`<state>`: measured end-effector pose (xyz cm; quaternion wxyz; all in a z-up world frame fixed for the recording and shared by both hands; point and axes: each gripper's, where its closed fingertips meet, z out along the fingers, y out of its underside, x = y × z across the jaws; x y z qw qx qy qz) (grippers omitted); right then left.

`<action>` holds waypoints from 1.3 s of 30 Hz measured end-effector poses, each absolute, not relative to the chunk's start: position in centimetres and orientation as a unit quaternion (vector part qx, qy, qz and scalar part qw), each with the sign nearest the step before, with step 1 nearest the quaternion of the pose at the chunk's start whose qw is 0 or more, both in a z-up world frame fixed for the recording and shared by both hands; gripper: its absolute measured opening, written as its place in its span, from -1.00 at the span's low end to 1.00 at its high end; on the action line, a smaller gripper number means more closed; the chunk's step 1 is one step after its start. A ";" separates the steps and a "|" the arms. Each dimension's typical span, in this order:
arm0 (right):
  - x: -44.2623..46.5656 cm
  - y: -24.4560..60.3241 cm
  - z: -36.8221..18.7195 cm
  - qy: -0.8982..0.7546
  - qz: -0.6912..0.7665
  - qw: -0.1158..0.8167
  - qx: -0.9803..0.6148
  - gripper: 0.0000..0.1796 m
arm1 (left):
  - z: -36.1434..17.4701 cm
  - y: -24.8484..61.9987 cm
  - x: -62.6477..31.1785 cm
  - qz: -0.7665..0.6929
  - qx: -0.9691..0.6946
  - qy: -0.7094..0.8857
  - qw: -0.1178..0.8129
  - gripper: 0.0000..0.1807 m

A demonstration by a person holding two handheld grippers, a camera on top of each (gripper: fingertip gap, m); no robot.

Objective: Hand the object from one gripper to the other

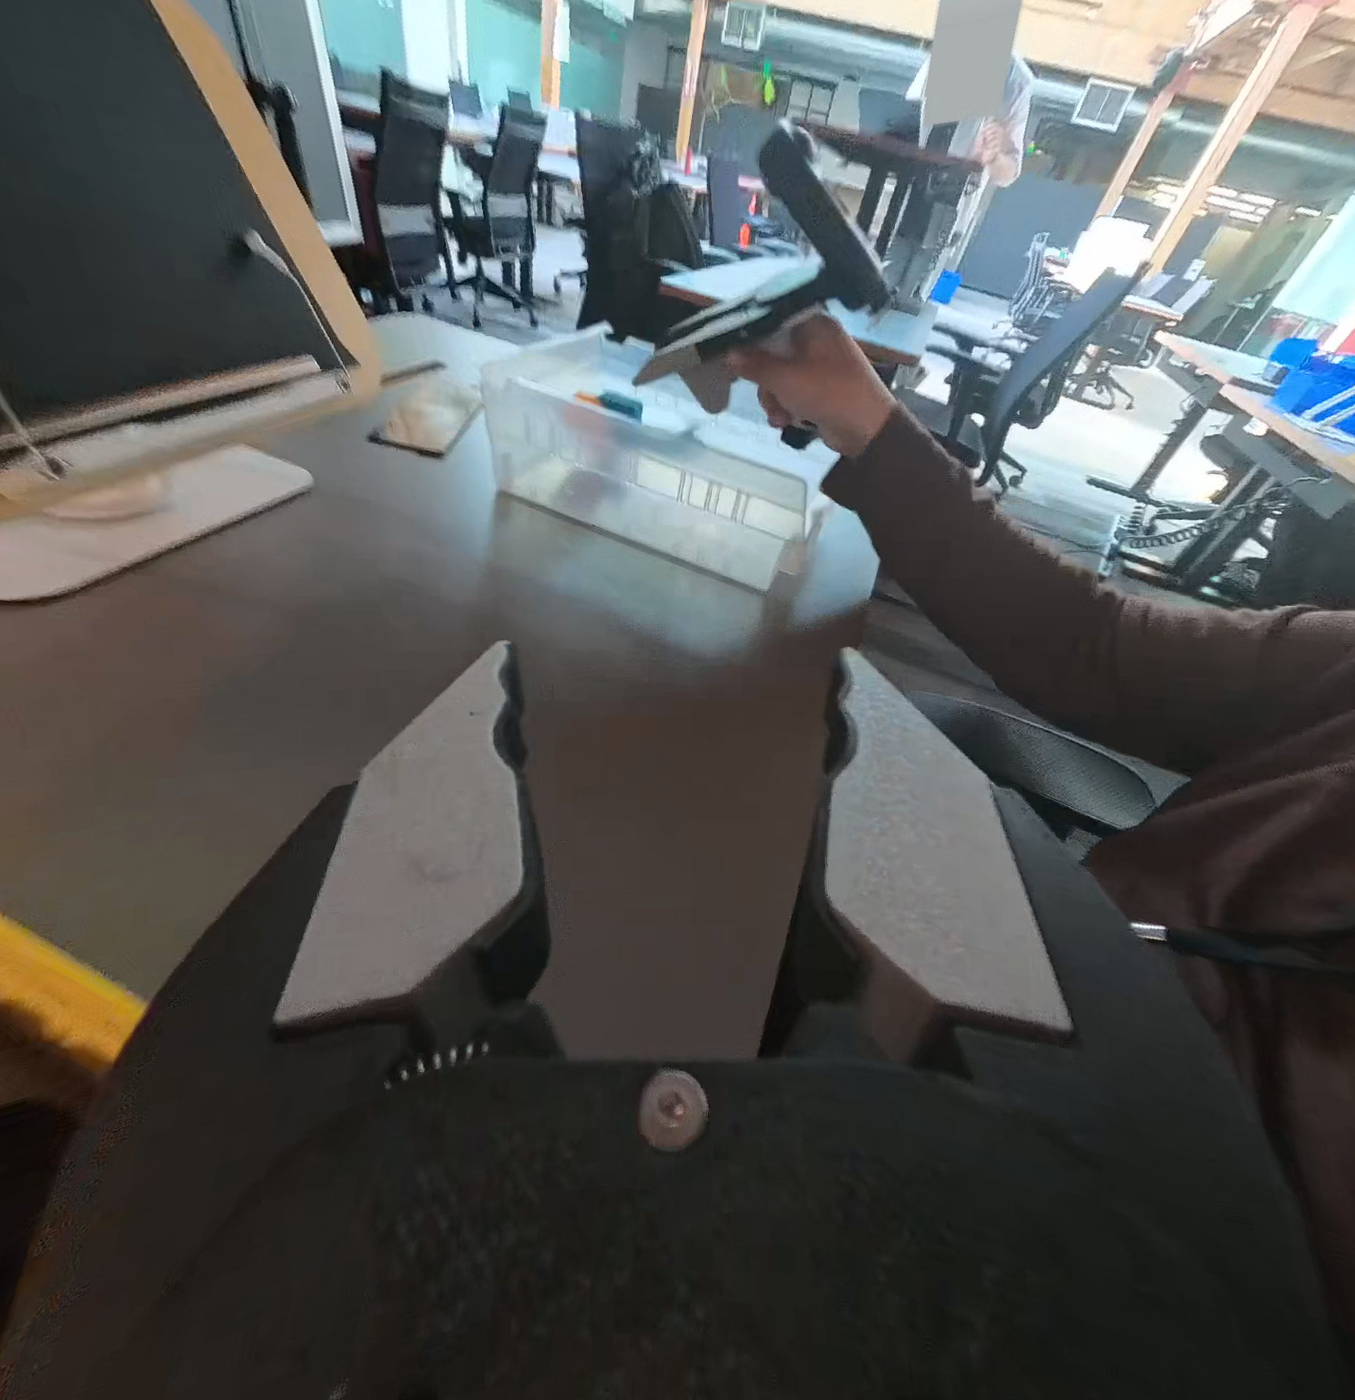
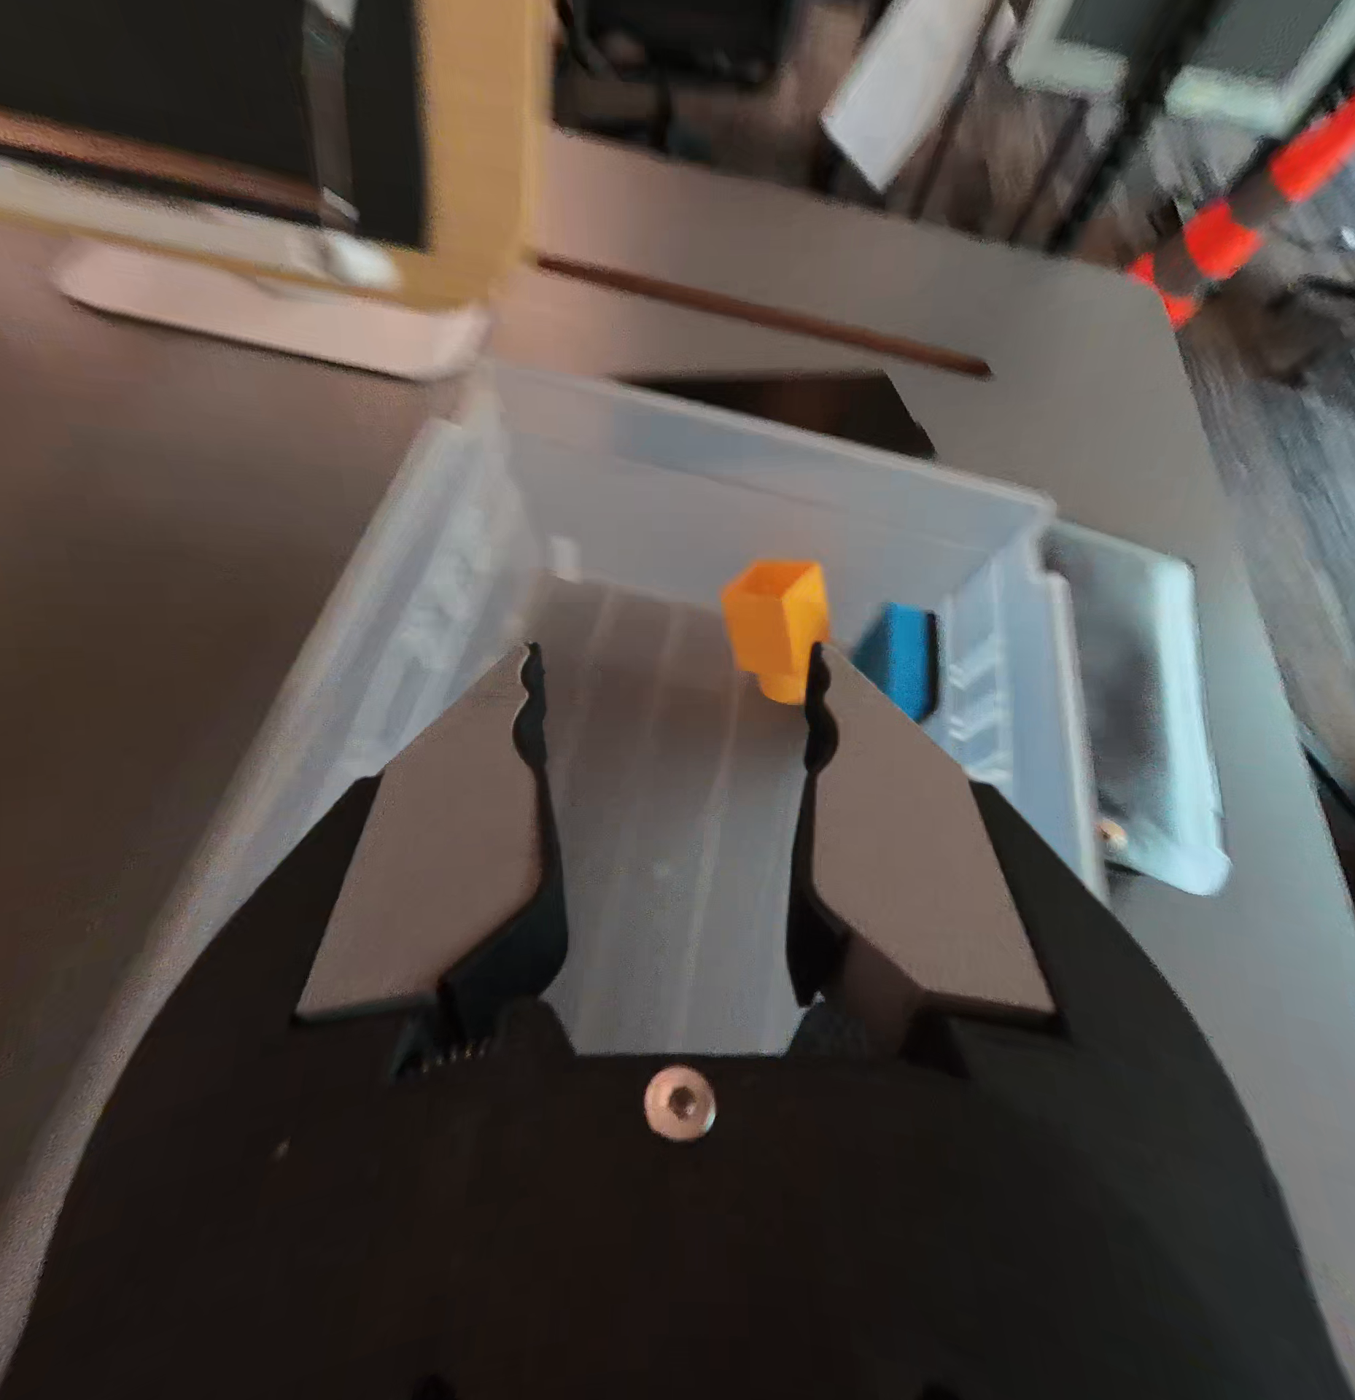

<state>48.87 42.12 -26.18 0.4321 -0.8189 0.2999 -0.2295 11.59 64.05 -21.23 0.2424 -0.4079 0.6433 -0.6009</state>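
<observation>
An orange block [image 2: 774,623] and a blue block [image 2: 898,657] lie at the far end of a clear plastic bin [image 2: 447,591] on the dark table. My right gripper [image 2: 671,655] is open and empty, pointing down into the bin just short of the orange block. In the left wrist view the right gripper [image 1: 678,364] hangs over the bin [image 1: 644,470], held by a hand in a brown sleeve; the blue block [image 1: 621,404] shows inside the bin. My left gripper [image 1: 678,659] is open and empty above the table, well back from the bin.
A monitor on a white stand [image 1: 129,500] stands at the left of the table [image 1: 280,682]. A flat dark pad [image 1: 424,424] lies behind it. A clear lid or tray [image 2: 1144,720] lies right of the bin. Office chairs [image 1: 500,204] and desks fill the room beyond. The blue block [image 2: 898,657] is about 10 cm from my right fingertips.
</observation>
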 end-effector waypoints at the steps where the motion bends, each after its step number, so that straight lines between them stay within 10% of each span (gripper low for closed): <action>1: 46.6 43.5 -24.7 0.276 -0.208 0.473 -0.811 -0.27 | -20.2 64.8 10.7 -0.609 -0.399 0.637 0.255 -0.09; 11: 26.8 58.2 -24.5 0.061 0.059 0.579 -0.811 -0.23 | -18.7 82.0 5.7 -0.446 -0.555 0.517 0.476 -0.25; 19: 26.8 62.0 -35.5 0.026 -0.019 0.462 -0.886 -0.33 | -22.2 87.7 4.7 -0.343 -0.616 0.506 0.497 -0.18; 39: 27.1 61.7 -35.8 0.032 0.000 0.455 -0.890 -0.30 | -29.4 100.4 11.5 0.074 -0.656 0.630 0.409 -0.39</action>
